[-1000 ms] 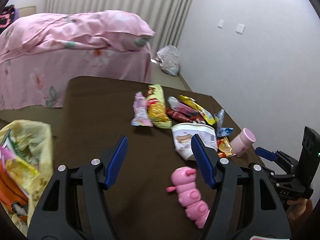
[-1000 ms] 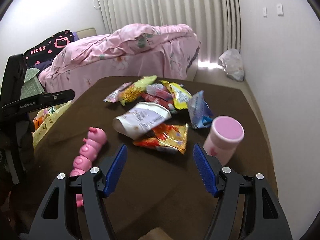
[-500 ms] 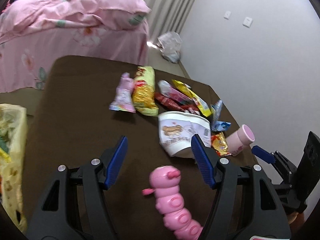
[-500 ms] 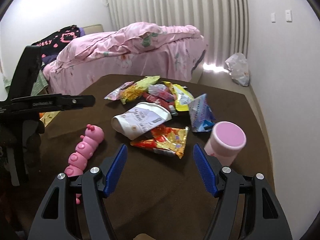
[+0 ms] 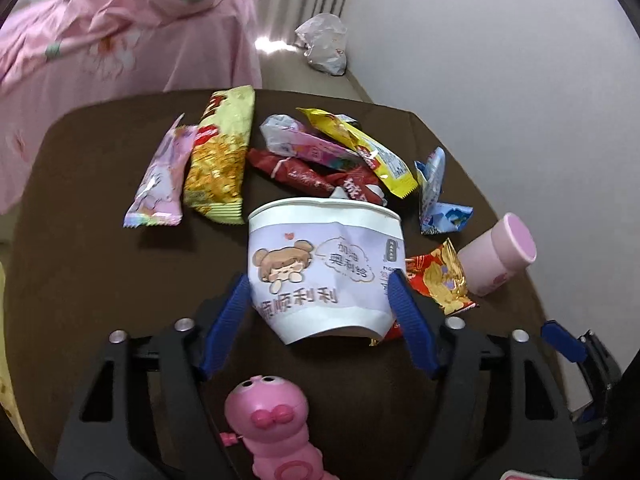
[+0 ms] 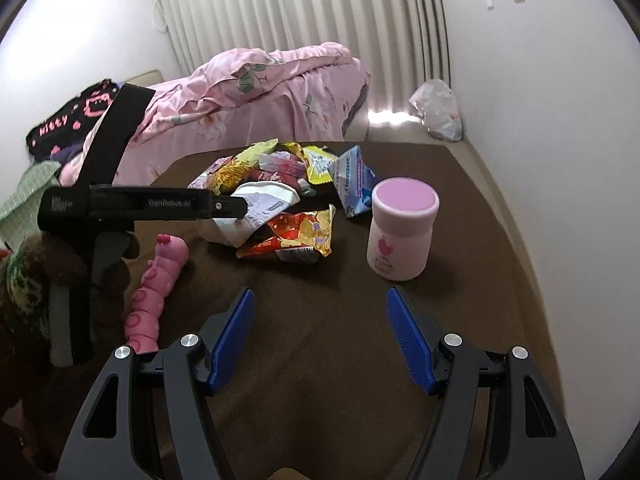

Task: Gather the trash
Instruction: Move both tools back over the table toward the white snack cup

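Observation:
A crushed white paper cup (image 5: 324,264) with a cartoon girl lies on its side on the brown table (image 5: 100,264). My left gripper (image 5: 320,292) is open, its blue pads on either side of the cup's base. Behind the cup lie several snack wrappers: a pink one (image 5: 158,184), a yellow-green one (image 5: 220,156), red ones (image 5: 308,174), a yellow one (image 5: 360,148), a blue-white one (image 5: 434,196) and a red-gold one (image 5: 438,280). My right gripper (image 6: 320,336) is open and empty over bare table, short of the pile (image 6: 280,200).
A pink caterpillar toy (image 5: 276,428) lies under the left gripper, also in the right wrist view (image 6: 158,280). A pink bottle (image 6: 402,232) stands right of the pile. A pink-covered bed (image 6: 260,92) is beyond the table. A white plastic bag (image 5: 324,44) lies on the floor by the wall.
My left gripper has moved forward and down over the toy to the paper cup, which now sits between its open fingers. My right gripper has shifted only slightly.

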Tool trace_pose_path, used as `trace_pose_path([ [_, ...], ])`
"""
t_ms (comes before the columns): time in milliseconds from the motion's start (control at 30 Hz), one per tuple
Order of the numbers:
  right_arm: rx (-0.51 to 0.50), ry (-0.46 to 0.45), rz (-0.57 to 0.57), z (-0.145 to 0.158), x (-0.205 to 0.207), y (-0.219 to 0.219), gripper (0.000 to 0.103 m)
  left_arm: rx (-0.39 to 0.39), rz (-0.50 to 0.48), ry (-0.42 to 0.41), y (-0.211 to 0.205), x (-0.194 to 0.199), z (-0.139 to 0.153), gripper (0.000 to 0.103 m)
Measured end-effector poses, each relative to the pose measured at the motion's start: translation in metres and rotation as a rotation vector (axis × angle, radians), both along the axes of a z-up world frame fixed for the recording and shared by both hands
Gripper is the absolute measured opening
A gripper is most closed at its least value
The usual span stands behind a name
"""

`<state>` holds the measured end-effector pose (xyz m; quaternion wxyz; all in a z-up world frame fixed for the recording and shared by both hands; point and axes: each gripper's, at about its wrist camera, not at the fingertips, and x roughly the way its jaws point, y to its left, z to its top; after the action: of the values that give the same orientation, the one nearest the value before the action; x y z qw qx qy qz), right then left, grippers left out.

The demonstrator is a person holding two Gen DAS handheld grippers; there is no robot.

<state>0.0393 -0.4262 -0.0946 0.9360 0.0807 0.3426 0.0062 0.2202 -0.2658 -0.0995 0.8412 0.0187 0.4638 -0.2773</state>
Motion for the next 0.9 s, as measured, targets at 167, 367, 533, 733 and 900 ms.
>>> trace_pose_path([
  [167, 0.004, 0.018, 0.039, 0.000, 0.024, 0.004, 0.065, -0.039, 0.057, 0.001, 0.033, 0.004, 0.003, 0.038],
  [367, 0.001, 0.024, 0.040, -0.008, 0.060, 0.017, 0.065, 0.002, 0.134, -0.086, 0.067, 0.002, 0.015, 0.040],
  [533, -0.024, 0.072, 0.084, -0.020, 0.079, 0.024, 0.065, -0.090, 0.164, -0.069, 0.104, -0.009, 0.024, 0.051],
  [733, 0.180, 0.107, 0.314, -0.017, 0.061, 0.047, 0.063, -0.184, 0.181, -0.058, 0.123, -0.027, 0.025, 0.058],
  [900, 0.014, 0.025, 0.315, 0.005, 0.045, 0.057, 0.063, -0.192, 0.199, -0.055, 0.127, -0.037, 0.022, 0.059],
])
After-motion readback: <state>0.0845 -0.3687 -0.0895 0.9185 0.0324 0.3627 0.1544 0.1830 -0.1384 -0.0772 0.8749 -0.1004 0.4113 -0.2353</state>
